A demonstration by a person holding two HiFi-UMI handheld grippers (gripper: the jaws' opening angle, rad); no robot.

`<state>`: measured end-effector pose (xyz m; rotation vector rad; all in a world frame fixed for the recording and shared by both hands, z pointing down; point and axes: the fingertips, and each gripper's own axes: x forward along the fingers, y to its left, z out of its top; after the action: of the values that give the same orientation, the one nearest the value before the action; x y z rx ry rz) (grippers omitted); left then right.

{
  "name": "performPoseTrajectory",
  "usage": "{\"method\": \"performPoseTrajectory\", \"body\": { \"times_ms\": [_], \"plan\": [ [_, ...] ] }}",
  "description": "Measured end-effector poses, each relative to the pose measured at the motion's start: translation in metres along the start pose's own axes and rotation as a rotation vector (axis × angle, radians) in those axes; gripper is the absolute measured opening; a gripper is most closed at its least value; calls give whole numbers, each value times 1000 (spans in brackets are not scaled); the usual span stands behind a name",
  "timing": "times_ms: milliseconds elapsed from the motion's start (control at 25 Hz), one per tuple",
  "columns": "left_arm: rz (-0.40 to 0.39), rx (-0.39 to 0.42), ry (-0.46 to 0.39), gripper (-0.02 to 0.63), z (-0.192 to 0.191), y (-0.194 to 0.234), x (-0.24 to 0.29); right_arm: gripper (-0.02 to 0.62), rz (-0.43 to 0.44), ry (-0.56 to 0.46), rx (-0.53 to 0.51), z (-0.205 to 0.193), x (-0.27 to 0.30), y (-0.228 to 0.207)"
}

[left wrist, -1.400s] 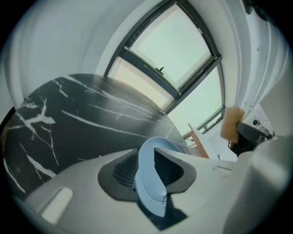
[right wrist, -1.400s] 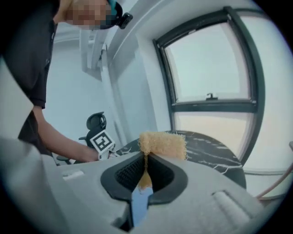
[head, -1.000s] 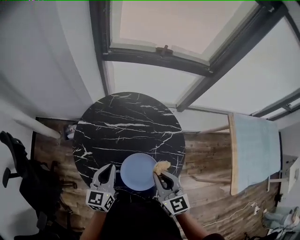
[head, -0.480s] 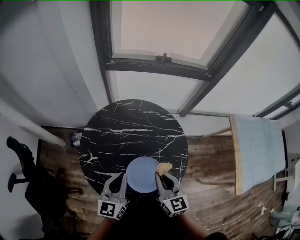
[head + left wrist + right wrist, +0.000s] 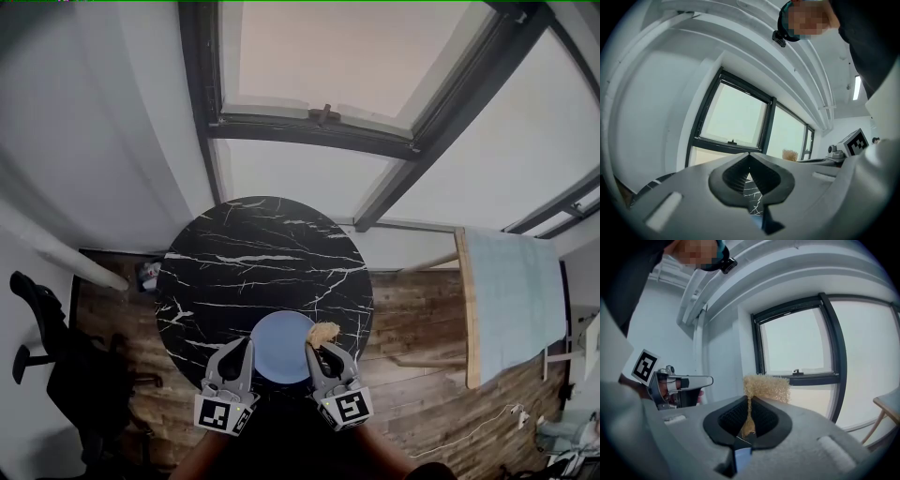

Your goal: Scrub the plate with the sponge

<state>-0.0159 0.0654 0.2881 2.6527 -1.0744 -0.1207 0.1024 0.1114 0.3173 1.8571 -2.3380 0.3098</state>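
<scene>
A pale blue plate (image 5: 281,345) lies near the front edge of a round black marble table (image 5: 253,262). My left gripper (image 5: 246,345) is at the plate's left rim. Its jaws are shut (image 5: 749,154) and nothing shows between the pads; only the marble and a strip of blue show through the lower gap. My right gripper (image 5: 312,349) is at the plate's right rim, shut on a tan fibrous sponge (image 5: 324,331). The sponge (image 5: 766,386) sticks out past the closed tips (image 5: 749,397). It also shows small in the left gripper view (image 5: 789,154).
A black office chair (image 5: 47,347) stands to the table's left. A wooden-framed table with a pale blue top (image 5: 511,300) stands to the right. A dark-framed window (image 5: 328,56) fills the wall beyond. The floor (image 5: 412,309) is wood planks.
My left gripper has moved right, up to the plate's left rim. The right gripper with the sponge has stayed at the right rim. The head view has shifted a little.
</scene>
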Motion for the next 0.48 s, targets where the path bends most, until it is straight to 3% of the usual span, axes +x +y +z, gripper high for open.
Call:
{"method": "performPoseTrajectory", "body": {
  "times_ms": [480],
  "plan": [
    [12,10,-18,-9,4,-1,-3,21,-10,1,-8,3,-2,0]
  ]
}}
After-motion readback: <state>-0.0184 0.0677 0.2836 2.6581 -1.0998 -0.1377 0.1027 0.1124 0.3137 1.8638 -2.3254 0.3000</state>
